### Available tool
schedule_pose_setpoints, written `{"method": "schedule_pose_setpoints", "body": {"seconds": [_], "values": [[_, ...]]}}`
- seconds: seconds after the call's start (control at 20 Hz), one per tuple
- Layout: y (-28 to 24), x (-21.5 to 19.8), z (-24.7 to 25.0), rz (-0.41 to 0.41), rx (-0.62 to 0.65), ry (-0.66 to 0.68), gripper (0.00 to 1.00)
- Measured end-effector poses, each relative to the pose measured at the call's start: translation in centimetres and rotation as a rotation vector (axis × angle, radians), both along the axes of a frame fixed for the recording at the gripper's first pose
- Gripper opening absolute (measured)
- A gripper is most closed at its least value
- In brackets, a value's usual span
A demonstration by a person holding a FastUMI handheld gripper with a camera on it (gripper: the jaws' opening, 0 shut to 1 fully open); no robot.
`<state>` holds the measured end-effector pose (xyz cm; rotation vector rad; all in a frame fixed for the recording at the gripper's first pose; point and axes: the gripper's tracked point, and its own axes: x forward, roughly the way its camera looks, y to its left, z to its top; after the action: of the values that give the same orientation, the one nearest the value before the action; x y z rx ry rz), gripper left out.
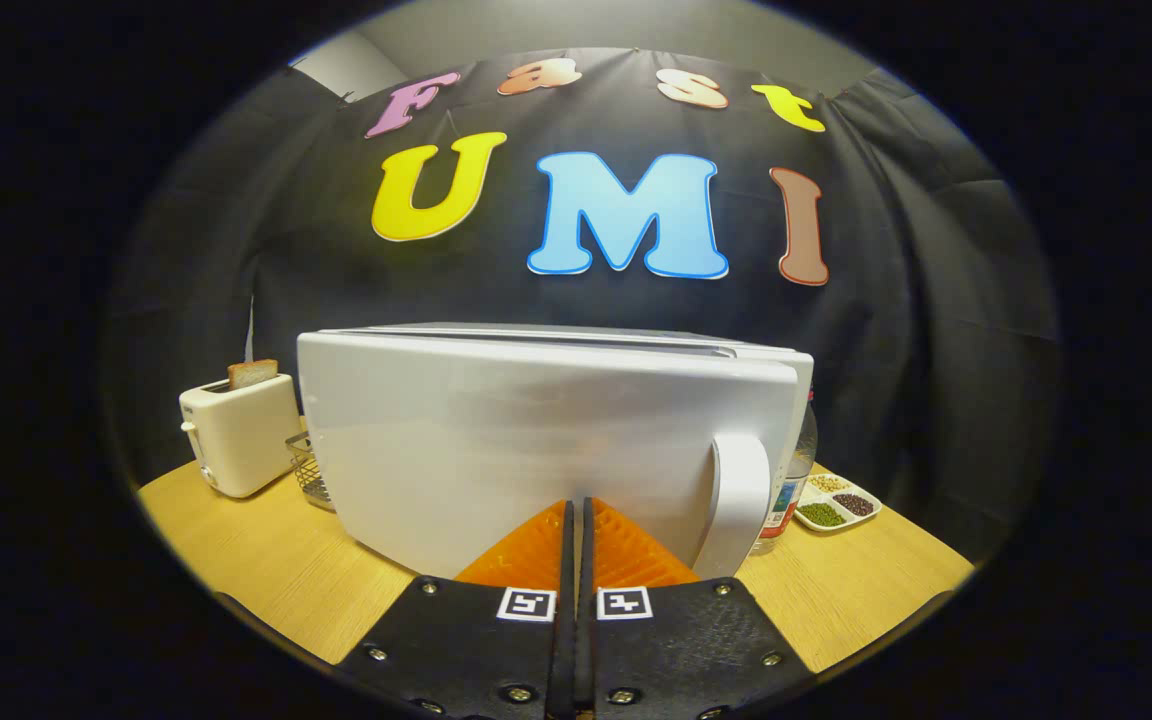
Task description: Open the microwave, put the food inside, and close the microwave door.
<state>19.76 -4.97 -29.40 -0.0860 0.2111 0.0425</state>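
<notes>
Orange fingers of the gripper are pressed together with nothing between them, tips right against the white microwave door, near its handle.

No readable word, brand or number is being shown on any object. Two square black-and-white coded markers are being displayed side by side on the black base of the gripper. Its orange fingers are being held closed together, tips right at the front of the white microwave. No printing is being shown on that front. A label is being carried on a bottle just beside the microwave's handle, but its print is too small to be read.
</notes>
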Motion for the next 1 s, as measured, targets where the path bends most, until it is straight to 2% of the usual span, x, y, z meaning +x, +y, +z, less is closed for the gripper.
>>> {"method": "schedule_pose_setpoints", "body": {"seconds": [0.3, 0.55, 0.7, 0.8, 1.0], "values": [[-0.9, 4.1, -1.0, -0.050, 0.077, 0.042, 0.01], [-1.3, 4.5, -1.2, -0.071, 0.010, 0.033, 0.04], [0.2, 1.6, 0.4, -0.024, 0.081, 0.055, 0.03], [1.4, -1.6, 4.8, 0.010, 0.085, -0.012, 0.03], [4.0, -7.4, 11.3, 0.094, 0.116, -0.027, 0.03]]}}
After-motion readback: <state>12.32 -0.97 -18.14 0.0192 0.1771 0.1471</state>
